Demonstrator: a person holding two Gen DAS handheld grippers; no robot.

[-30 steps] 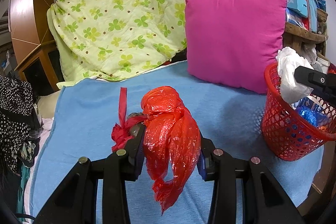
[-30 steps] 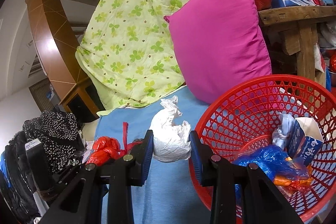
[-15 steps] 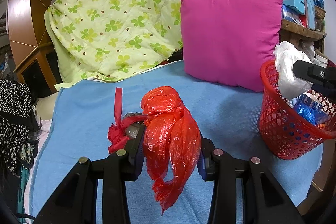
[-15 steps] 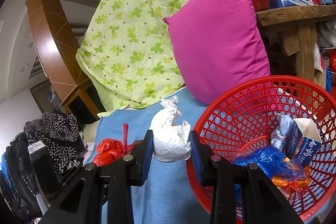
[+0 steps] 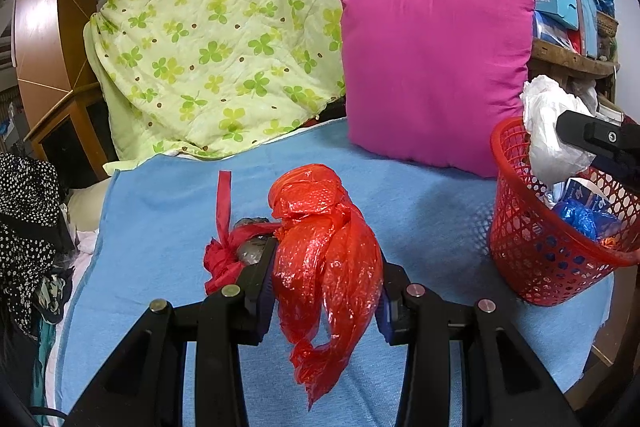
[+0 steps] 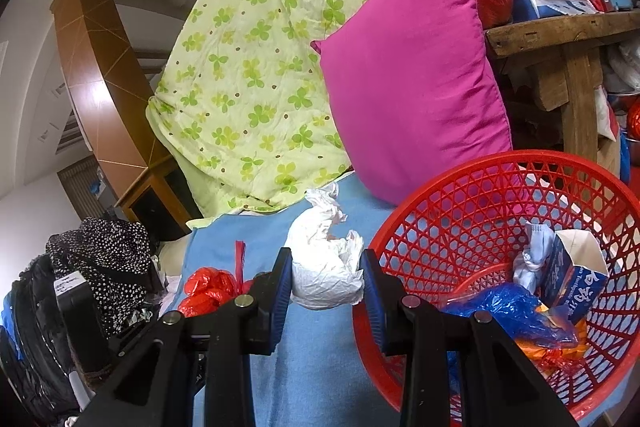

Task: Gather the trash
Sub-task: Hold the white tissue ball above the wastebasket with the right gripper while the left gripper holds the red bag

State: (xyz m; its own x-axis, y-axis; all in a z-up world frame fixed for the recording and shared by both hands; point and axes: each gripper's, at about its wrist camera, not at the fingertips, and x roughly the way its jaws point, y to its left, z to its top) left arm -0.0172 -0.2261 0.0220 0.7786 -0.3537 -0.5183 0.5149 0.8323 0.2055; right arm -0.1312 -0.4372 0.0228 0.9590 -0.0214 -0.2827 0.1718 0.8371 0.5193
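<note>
My left gripper (image 5: pixel 326 287) is shut on a crumpled red plastic bag (image 5: pixel 324 255) and holds it above the blue bed sheet (image 5: pixel 168 211). A red strip (image 5: pixel 222 203) sticks up from its left side. My right gripper (image 6: pixel 326 283) is shut on a crumpled white plastic bag (image 6: pixel 324 267), held just left of the rim of the red mesh basket (image 6: pixel 460 211). The basket holds a blue bag (image 6: pixel 508 311), a small blue carton (image 6: pixel 572 275) and orange wrappers. In the left wrist view the basket (image 5: pixel 532 251) stands at the right with the white bag (image 5: pixel 548 131) over its rim.
A magenta pillow (image 5: pixel 436 63) and a green clover-print quilt (image 5: pixel 224 39) lean at the back of the bed. A wooden shelf (image 6: pixel 560 31) with boxes stands right of the pillow. Black dotted clothes (image 5: pixel 24 211) lie off the bed's left edge.
The left gripper has drawn back a little with the red bag. The right gripper with the white bag has hardly moved by the basket's rim.
</note>
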